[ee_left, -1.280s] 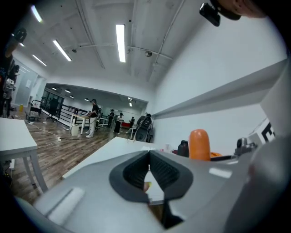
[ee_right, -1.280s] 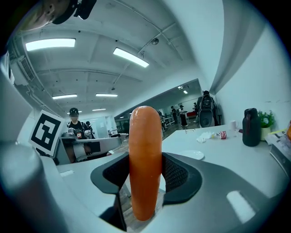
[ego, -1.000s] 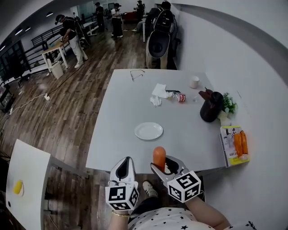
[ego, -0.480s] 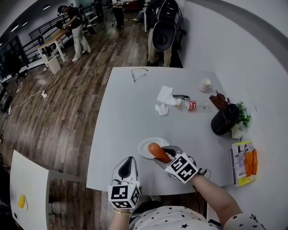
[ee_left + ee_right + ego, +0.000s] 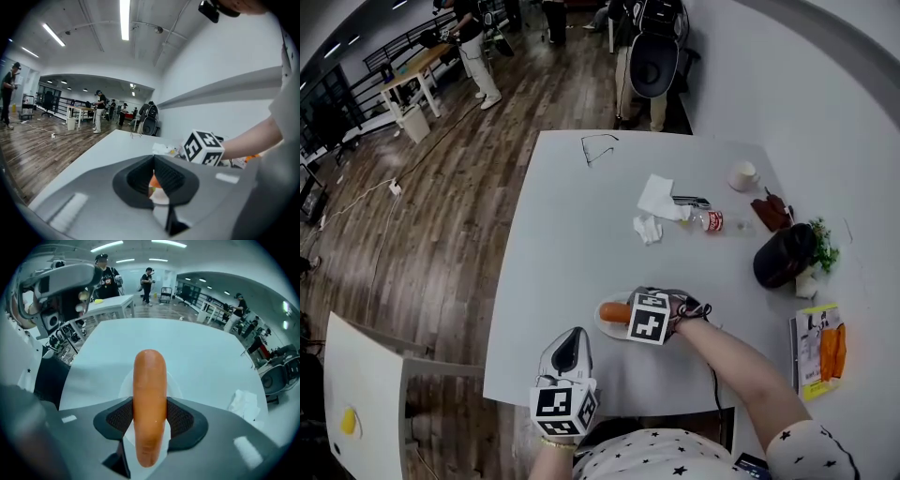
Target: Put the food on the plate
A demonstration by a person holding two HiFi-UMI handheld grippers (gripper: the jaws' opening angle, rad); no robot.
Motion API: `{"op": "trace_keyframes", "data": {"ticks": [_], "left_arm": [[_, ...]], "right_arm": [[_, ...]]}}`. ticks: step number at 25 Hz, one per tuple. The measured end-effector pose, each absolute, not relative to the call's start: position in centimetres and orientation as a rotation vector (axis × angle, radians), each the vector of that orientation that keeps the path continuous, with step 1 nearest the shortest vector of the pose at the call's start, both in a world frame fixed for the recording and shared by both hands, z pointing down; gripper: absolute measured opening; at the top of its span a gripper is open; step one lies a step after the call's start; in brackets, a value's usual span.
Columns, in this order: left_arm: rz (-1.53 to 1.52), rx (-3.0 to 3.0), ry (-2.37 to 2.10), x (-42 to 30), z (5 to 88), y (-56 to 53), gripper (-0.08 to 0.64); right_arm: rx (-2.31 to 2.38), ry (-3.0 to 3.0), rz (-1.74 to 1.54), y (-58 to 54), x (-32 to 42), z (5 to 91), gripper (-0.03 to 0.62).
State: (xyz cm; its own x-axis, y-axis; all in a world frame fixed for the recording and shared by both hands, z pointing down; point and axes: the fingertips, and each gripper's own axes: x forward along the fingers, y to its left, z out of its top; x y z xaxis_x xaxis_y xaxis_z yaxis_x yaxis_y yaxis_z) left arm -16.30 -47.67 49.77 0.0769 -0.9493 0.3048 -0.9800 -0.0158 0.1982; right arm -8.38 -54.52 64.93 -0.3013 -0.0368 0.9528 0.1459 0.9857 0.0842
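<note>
An orange sausage [image 5: 612,312] lies level between the pads of my right gripper [image 5: 626,314], just over the small white plate [image 5: 602,327] near the table's front edge. In the right gripper view the sausage [image 5: 150,394] sticks out past the pads, which press on both its sides, and the plate [image 5: 176,386] shows beneath it. I cannot tell whether the sausage touches the plate. My left gripper [image 5: 567,349] hangs off the table's front edge, left of the plate, with its jaws together and nothing in them. In the left gripper view, the right gripper's marker cube [image 5: 202,147] shows ahead.
Farther back on the grey table [image 5: 572,234] lie glasses [image 5: 598,147], crumpled tissues [image 5: 660,198], a small bottle [image 5: 710,220] and a cup [image 5: 742,175]. A dark pot [image 5: 783,255], a plant [image 5: 821,246] and a book with carrots [image 5: 820,352] stand at the right. People stand beyond the table.
My right gripper has carried the sausage from the table's front edge forward and left to just over the plate, turning it level. The left gripper has stayed at the front edge.
</note>
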Motion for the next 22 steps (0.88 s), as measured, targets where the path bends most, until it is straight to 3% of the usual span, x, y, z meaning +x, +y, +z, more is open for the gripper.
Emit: {"op": "trace_keyframes", "data": {"ticks": [14, 16, 22], "left_arm": [[0.139, 2.011, -1.920, -15.6, 49.8, -47.4, 0.008], [0.144, 2.018, -1.922, -15.4, 49.6, -47.3, 0.008], [0.150, 2.042, -1.923, -14.3, 48.8, -46.4, 0.008]], "right_arm": [[-0.151, -1.772, -0.170, -54.6, -8.6, 67.9, 0.215], [-0.098, -1.850, -0.156, -54.8, -8.8, 67.3, 0.252], [0.182, -2.216, 0.014, -54.0, -9.3, 61.0, 0.247]]}}
